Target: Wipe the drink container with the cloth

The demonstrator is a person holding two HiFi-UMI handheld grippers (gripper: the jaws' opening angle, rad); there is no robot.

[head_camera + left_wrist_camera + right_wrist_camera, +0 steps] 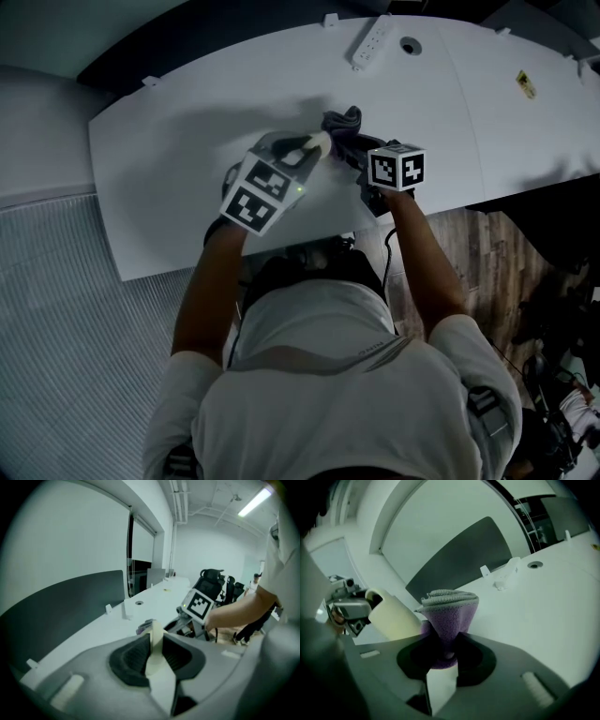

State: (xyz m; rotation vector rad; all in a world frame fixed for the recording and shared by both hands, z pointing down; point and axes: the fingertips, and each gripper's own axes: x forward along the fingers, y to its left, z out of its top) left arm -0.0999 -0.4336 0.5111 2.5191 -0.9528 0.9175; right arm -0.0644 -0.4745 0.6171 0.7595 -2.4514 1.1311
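A cream drink container (315, 144) is held just above the white table, with my left gripper (307, 153) shut on its wall. In the left gripper view the cream wall (154, 644) stands pinched between the dark pads. My right gripper (352, 146) is shut on a folded grey and purple cloth (342, 121), just right of the container. The right gripper view shows the cloth (447, 613) fanning up out of the jaws, with the container (391, 615) close on its left; whether they touch I cannot tell.
The white table (178, 141) carries a power strip (372, 42) and a cable hole (410, 45) at its far edge, with a dark partition behind. Wooden floor lies to the right, and office chairs (212, 581) stand beyond the table's end.
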